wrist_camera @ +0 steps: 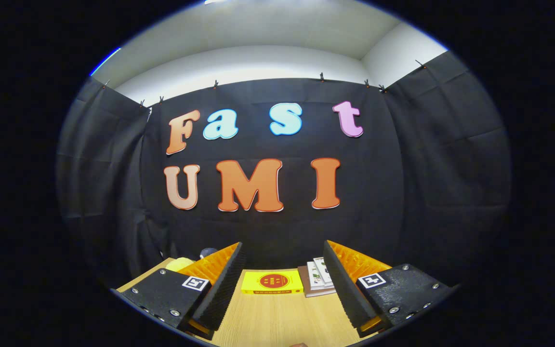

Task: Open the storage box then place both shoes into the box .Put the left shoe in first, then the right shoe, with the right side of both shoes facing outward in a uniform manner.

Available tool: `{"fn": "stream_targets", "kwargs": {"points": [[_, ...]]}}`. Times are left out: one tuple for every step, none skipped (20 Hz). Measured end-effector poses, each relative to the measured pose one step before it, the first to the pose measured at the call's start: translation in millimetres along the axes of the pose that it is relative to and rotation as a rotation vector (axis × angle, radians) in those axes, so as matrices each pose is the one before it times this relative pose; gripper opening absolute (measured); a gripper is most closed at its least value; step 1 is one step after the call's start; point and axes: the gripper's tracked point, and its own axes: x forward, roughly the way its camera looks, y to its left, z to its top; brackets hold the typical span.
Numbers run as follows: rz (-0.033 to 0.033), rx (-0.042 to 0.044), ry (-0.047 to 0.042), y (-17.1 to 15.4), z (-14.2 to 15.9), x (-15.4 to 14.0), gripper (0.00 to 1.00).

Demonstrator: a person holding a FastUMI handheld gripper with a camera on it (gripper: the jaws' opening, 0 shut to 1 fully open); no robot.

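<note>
Gripper (284, 277): it is held above the counter and is pointed toward the black cloth wall (403, 193).
Fingers (224, 284): they are spread wide apart, and nothing is held between them; only bare wood is seen in the gap.
Counter (277, 318): a light wooden top is seen under the fingers and between them; it runs back to the wall.
Yellow box (272, 282): it is laid flat on the counter, beyond the fingers and between their tips, close to the wall. A red round mark is seen on its top. Whether it is the storage box cannot be told.
Books (317, 278): a small stack is laid on the counter just beside the yellow box, partly hidden by the right finger.
Yellow thing (179, 263): a soft pale yellow shape is seen behind the left finger, at the far corner of the counter; what it is cannot be told.
Grey thing (207, 252): a small rounded shape is seen just beside the yellow thing, mostly hidden by the left finger.
</note>
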Motion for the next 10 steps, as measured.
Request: {"fn": "stream_targets", "kwargs": {"points": [[-0.01380,-0.01036,-0.03006,-7.03,10.84,-3.91,0.97],[-0.00704,-0.01127,-0.03101,-4.41,9.30,-2.93,0.97],[-0.00814,-0.00956,-0.01655,-3.40,6.36,-2.62,0.97],[-0.00626,-0.01061,-0.00275,-1.34,4.39,-3.50,0.97],[-0.00090,-0.00907,0.00444,0.58,-0.22,-0.66,0.97],[0.00086,-0.00428,0.00434,0.73,2.16,0.80,0.97],[0.00059,-0.00118,0.00271,-0.21,1.62,-0.56,0.97],[-0.00309,-0.00503,-0.00277,-1.13,2.76,-0.47,0.97],[-0.00259,-0.01040,-0.00270,-0.82,2.27,0.02,0.97],[-0.00330,-0.01286,-0.00085,-1.76,1.52,-0.41,0.97]]}}
